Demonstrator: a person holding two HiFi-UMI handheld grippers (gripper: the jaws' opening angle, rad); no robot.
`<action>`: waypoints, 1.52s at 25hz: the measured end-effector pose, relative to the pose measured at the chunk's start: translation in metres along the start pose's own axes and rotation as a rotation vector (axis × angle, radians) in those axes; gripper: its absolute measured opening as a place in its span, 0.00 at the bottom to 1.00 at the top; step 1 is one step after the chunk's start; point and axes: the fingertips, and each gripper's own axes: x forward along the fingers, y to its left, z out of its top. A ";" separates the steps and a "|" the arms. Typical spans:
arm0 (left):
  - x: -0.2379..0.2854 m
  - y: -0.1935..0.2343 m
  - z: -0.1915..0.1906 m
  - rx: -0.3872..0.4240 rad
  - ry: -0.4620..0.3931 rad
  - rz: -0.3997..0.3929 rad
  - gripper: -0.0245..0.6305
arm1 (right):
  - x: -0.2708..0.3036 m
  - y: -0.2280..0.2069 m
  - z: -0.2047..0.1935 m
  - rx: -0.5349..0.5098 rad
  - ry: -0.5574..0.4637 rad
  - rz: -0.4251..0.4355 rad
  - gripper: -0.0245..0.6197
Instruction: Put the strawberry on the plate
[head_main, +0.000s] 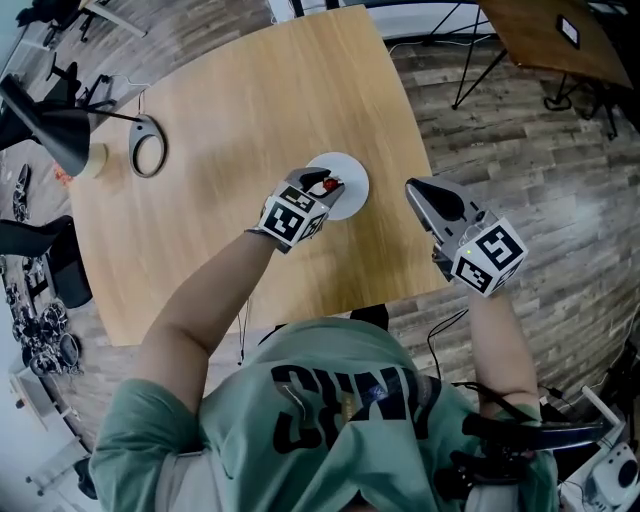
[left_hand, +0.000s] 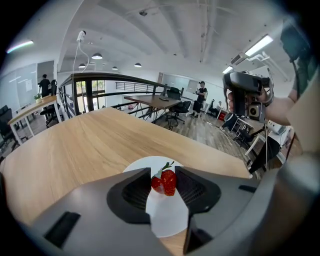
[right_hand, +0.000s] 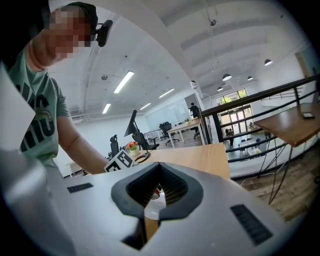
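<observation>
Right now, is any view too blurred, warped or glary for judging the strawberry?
Left gripper view: fisheye bends the edges, but the strawberry is sharp against the white plate; head view: even light, no glare, strawberry small; right gripper view: its own fingers block most of the scene.

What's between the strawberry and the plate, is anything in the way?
Nothing visible. The left gripper holds the strawberry right over the white plate, and the plate's surface beneath it is bare.

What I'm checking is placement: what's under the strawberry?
The plate lies below the strawberry, which the left claw pinches. The berry's underside faces away, so contact with the plate can't be seen.
</observation>
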 end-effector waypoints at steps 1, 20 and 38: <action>0.003 0.000 -0.001 0.004 0.006 0.000 0.27 | -0.002 -0.001 -0.002 0.003 0.002 -0.003 0.05; 0.009 -0.009 0.002 0.009 0.010 0.032 0.33 | -0.037 -0.001 -0.011 0.036 -0.018 -0.045 0.05; -0.239 -0.008 0.080 -0.116 -0.438 0.079 0.33 | -0.013 0.071 0.069 -0.054 -0.082 -0.025 0.05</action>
